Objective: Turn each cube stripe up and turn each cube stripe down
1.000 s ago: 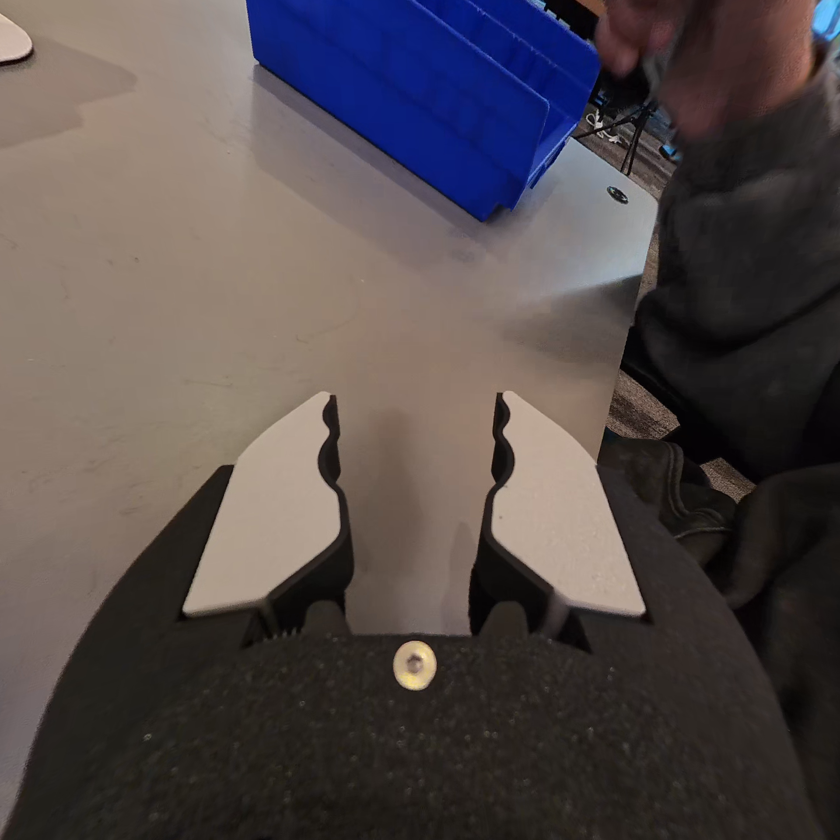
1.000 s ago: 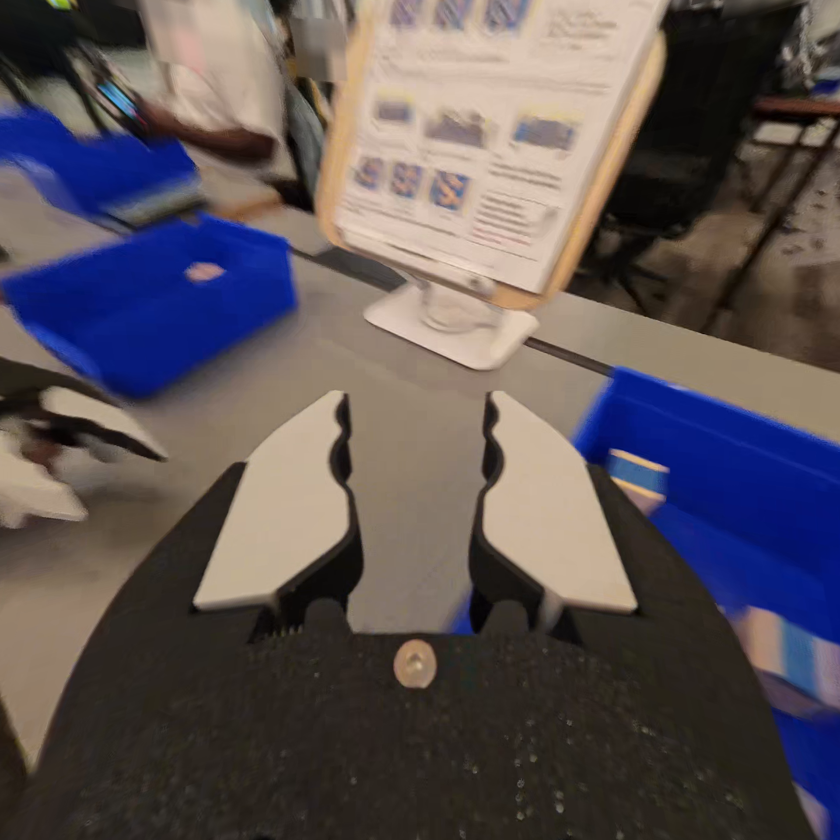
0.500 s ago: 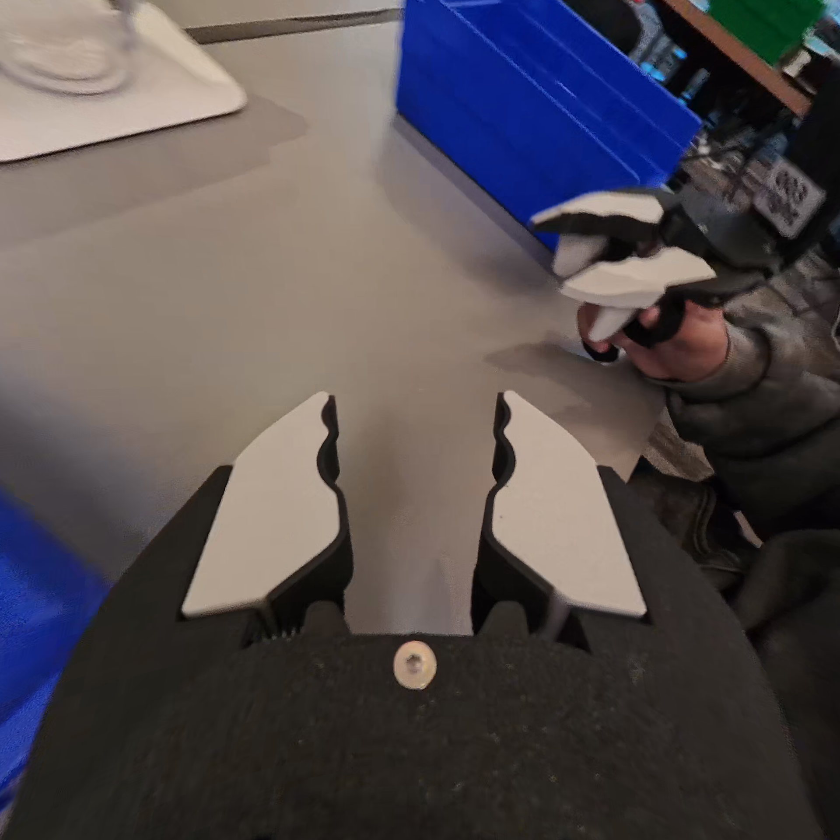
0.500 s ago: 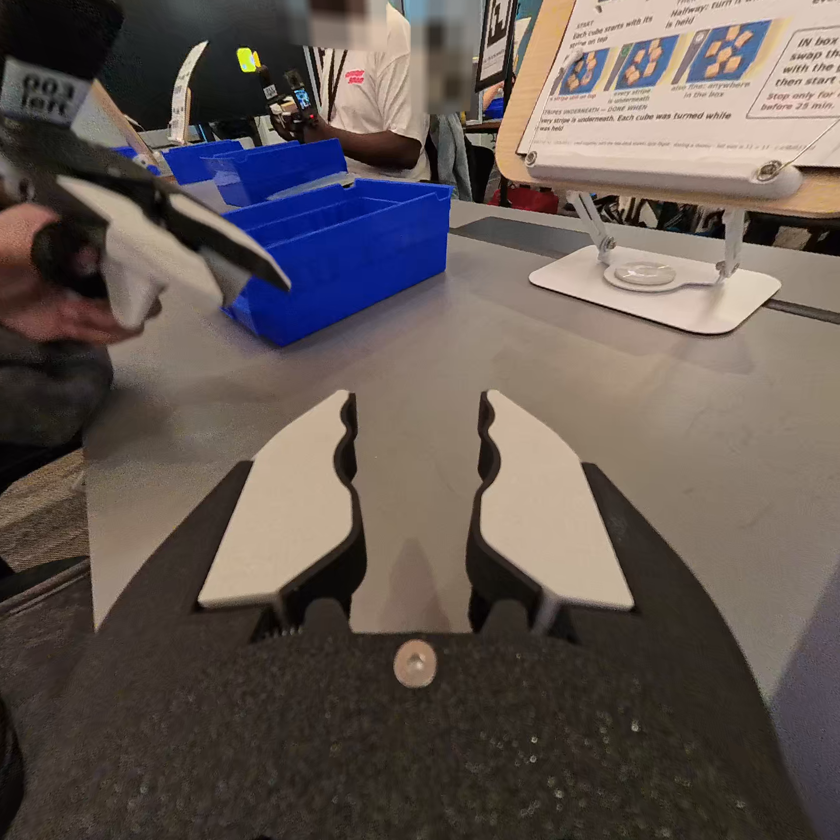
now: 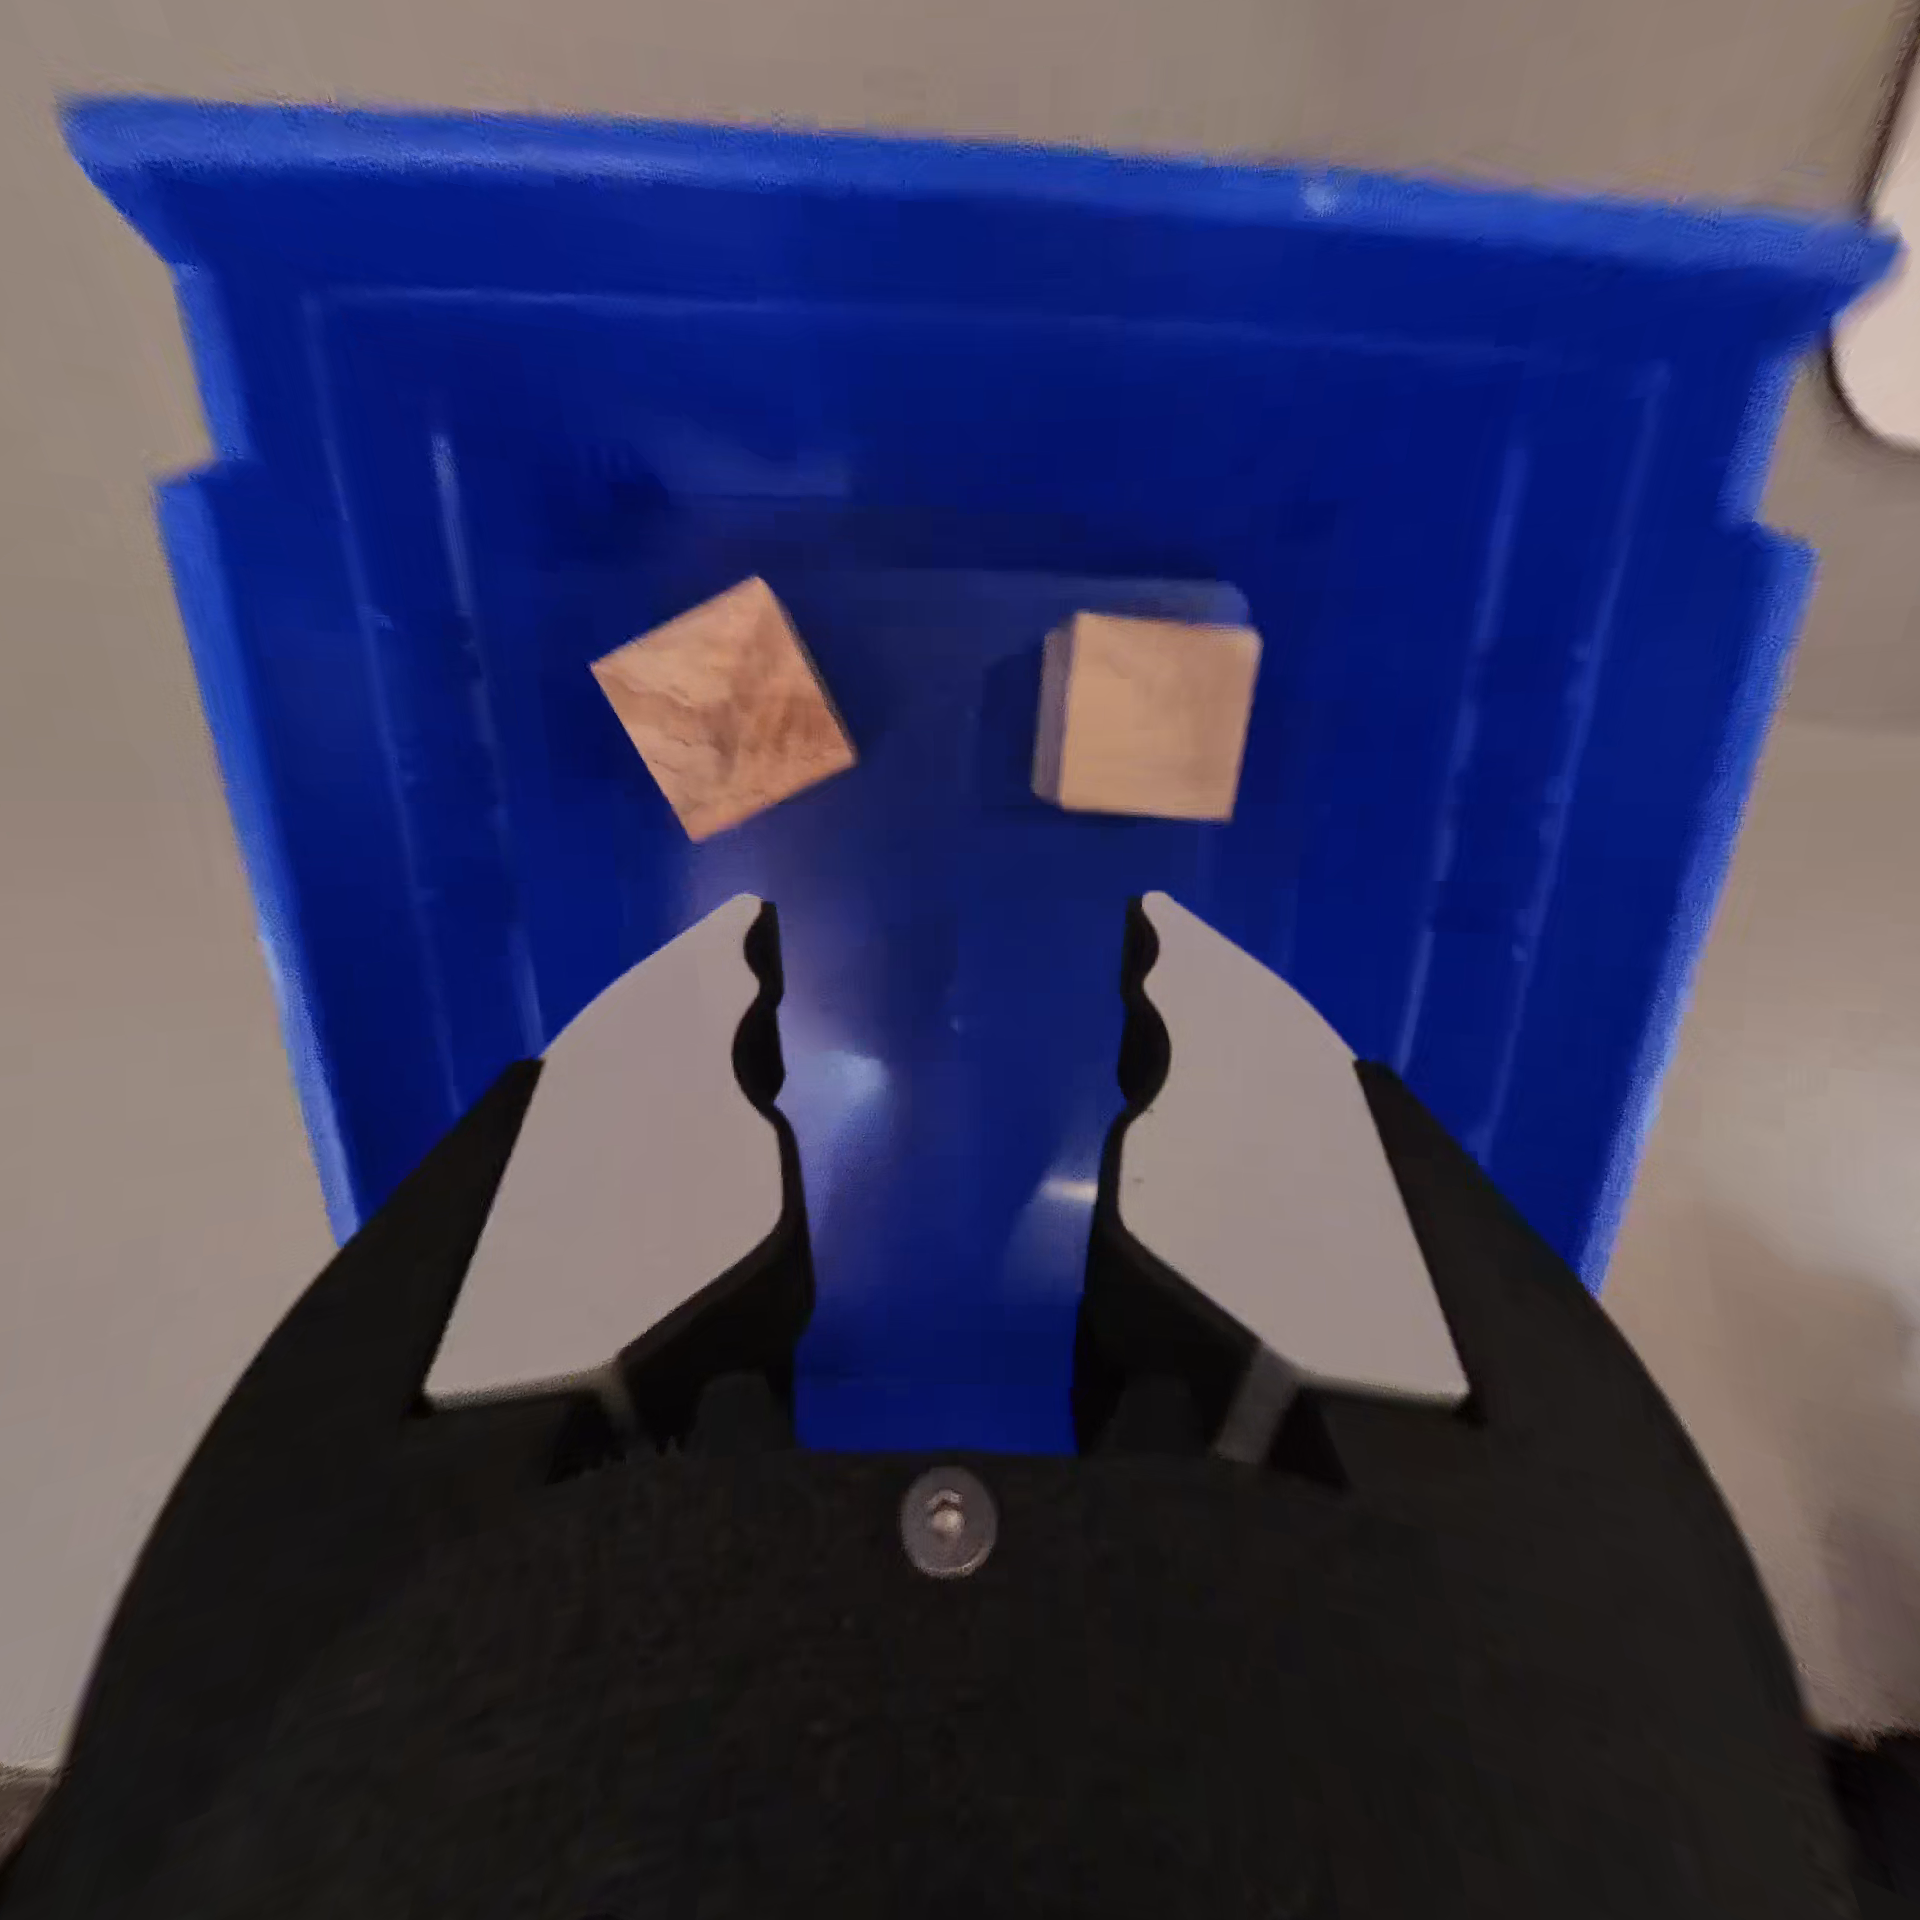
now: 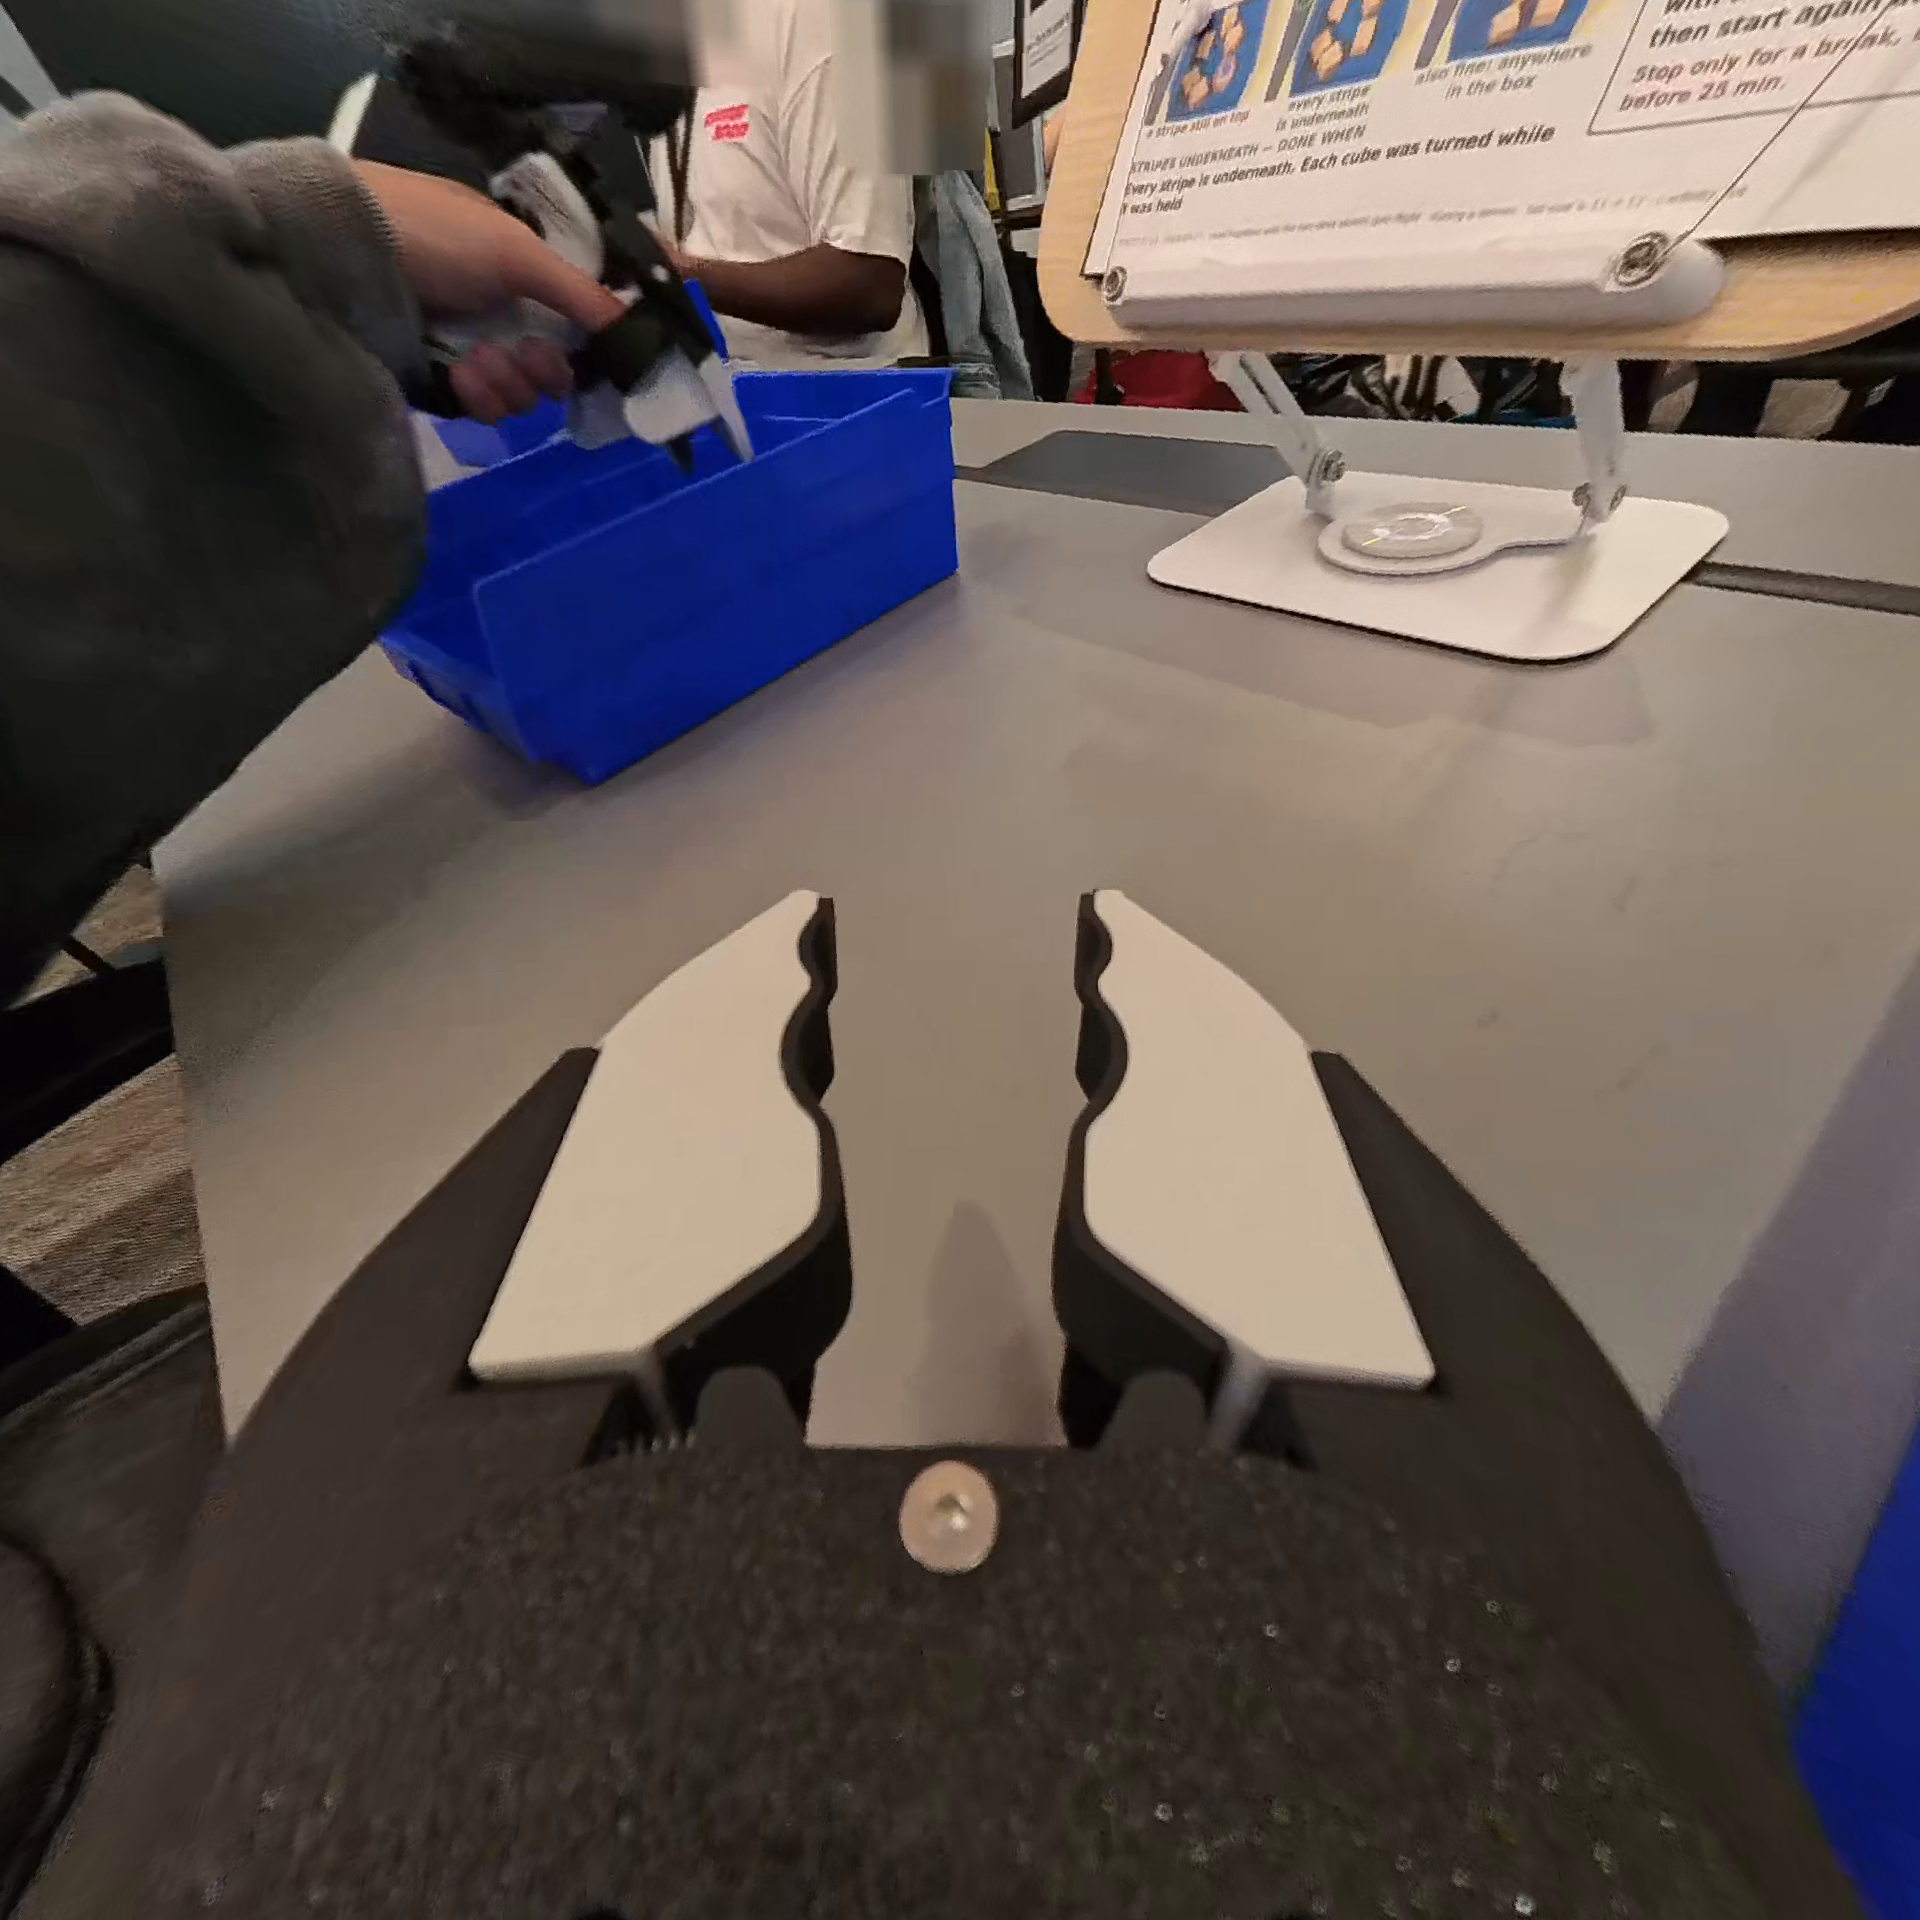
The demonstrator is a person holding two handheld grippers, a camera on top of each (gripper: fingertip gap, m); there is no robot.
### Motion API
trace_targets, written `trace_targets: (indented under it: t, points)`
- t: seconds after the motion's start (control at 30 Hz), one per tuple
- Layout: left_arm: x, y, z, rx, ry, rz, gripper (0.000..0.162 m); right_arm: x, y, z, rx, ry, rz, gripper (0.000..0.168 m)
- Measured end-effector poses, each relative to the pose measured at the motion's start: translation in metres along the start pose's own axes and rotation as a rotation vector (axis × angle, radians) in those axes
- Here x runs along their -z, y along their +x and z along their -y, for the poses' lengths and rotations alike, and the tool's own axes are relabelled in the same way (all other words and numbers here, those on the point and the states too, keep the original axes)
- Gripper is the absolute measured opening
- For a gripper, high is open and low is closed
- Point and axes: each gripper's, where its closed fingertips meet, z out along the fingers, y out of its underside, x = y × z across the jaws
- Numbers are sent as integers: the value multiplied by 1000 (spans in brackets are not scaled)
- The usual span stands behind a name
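Hovering spread and empty above the blue bin [image 5: 1039,312], the left hand-held gripper [image 5: 951,909] seems about to pick between two wooden cubes [image 5: 724,707], both plain-side up just beyond its fingertips, while the right hand-held gripper [image 6: 951,904] idles parted over bare bench [image 6: 1351,831].

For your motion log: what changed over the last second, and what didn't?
The left gripper swung from the bare table to above the blue bin, over two cubes. The right gripper settled low over the table. Both stayed open, empty.
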Motion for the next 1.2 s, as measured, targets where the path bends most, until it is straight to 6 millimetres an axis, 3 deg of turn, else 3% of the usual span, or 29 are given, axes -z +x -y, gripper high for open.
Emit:
trace_targets:
  t: [0.13,0.27,0.3,0.47,0.53,0.67,0.77,0.9,1.0,1.2]
  points:
    - [-22,-13,12,144,-64,0,60,-1,-3,-10,-27,-30,19,44]
    - [-36,-41,14,236,-84,84,65,-1,-4,-12,-19,-46,31,43]
    - [-37,-46,16,252,-69,92,52,-1,-5,-13,-7,-49,32,42]
    - [-55,-48,24,258,-40,138,54,-2,-3,-16,49,-76,20,42]
    - [-61,-54,22,238,-34,206,45,-4,-4,-18,40,-83,32,41]
    - [-59,-51,18,167,-81,214,44,-5,-5,-20,27,-90,49,41]
    - [-46,-43,21,117,-64,183,44,-4,-5,-18,22,-83,54,40]
    - [-10,-7,29,40,51,-16,44,-3,-3,-16,13,-71,51,39]
    - [22,29,19,-25,169,-175,44,-1,0,-14,8,-58,41,38]
    - [108,148,-30,-158,366,-753,44,-1,5,-13,-59,-43,56,38]
